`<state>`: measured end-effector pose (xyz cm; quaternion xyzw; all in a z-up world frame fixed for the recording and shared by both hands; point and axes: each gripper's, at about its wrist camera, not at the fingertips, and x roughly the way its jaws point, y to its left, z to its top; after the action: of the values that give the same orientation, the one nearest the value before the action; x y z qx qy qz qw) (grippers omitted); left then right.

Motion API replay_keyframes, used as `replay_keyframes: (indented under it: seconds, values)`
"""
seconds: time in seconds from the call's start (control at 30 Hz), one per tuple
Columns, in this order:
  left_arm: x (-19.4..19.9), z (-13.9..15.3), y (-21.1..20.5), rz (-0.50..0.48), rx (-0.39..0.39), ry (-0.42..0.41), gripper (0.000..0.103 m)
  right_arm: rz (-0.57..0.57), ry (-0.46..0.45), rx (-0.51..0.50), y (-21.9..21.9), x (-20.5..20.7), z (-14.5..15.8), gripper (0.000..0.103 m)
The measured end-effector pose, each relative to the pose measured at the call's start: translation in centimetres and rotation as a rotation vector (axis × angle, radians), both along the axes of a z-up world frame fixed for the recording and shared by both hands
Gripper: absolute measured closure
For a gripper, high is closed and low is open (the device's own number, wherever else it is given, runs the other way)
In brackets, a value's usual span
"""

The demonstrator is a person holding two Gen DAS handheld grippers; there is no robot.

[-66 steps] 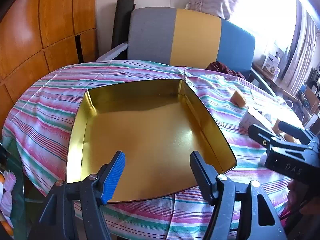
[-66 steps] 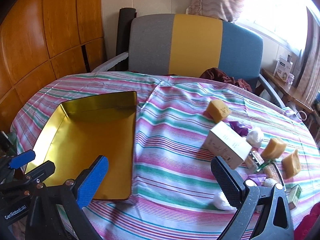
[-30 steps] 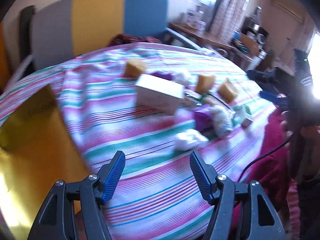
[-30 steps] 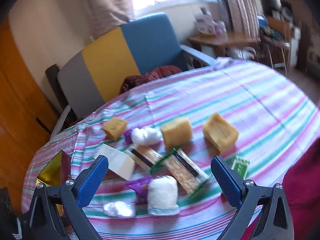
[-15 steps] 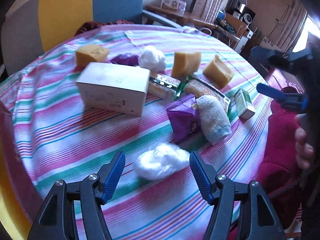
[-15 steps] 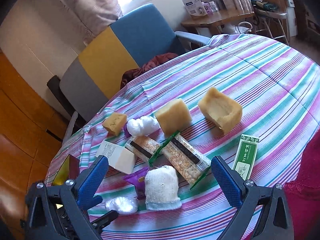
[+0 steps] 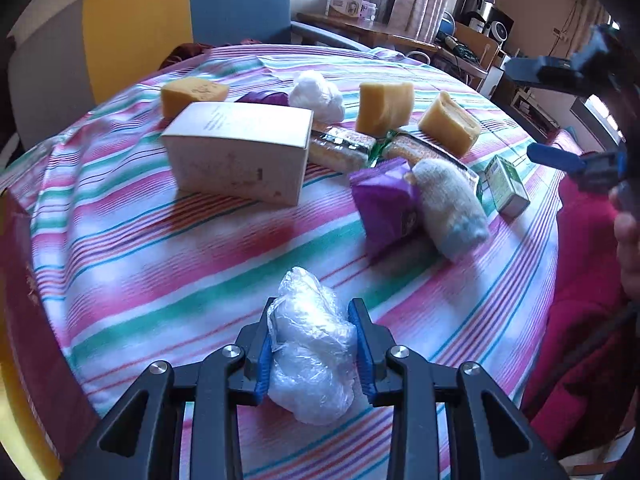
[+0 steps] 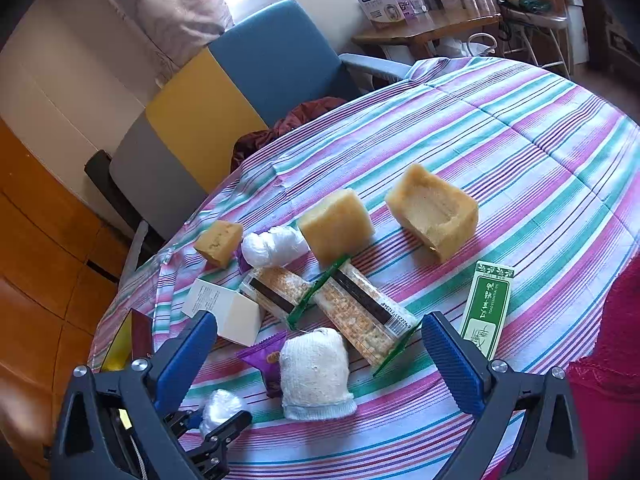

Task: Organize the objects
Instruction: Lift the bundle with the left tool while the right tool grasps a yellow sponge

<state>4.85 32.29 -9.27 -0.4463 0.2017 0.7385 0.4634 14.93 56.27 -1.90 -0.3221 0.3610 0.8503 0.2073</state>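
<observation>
A crumpled clear-plastic bundle (image 7: 310, 344) lies on the striped tablecloth near the front edge. My left gripper (image 7: 312, 328) is closing on it, and both blue pads press its sides. In the right wrist view the same bundle (image 8: 220, 404) sits at the tips of the left gripper (image 8: 216, 420). My right gripper (image 8: 320, 344) hangs open above a white gauze roll (image 8: 314, 372) and a purple packet (image 8: 264, 356), holding nothing. A red-and-gold tin (image 7: 16, 320) shows at the left edge.
Behind the bundle lie a white box (image 7: 240, 148), three yellow sponge blocks (image 8: 336, 224), two cracker packs (image 8: 360, 312), another plastic bundle (image 8: 274, 246) and a green box (image 8: 486, 308). A three-coloured chair (image 8: 240, 92) stands behind the table. A person's red clothing (image 7: 580, 320) is at the right.
The left gripper swung from the gold tin to the pile, dropped to the plastic bundle and shut on it. The right gripper also turned to the pile and stayed open.
</observation>
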Motion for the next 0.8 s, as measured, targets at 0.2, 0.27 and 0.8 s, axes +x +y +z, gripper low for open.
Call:
replay_keyframes:
  seconds: [0.2, 0.27, 0.8]
  values:
    - [0.3, 0.7, -2.5, 0.036, 0.017, -0.010, 0.069, -0.027, -0.021, -0.018, 0.4, 0.1, -0.3, 0.000]
    - [0.3, 1.3, -3.0, 0.043, 0.033, -0.015, 0.069, -0.026, -0.038, -0.030, 0.5, 0.1, -0.5, 0.000]
    - [-0.4, 4.2, -7.2, 0.113, 0.133, -0.027, 0.069, -0.079, -0.251, 0.143, 8.9, -3.2, 1.6, 0.000]
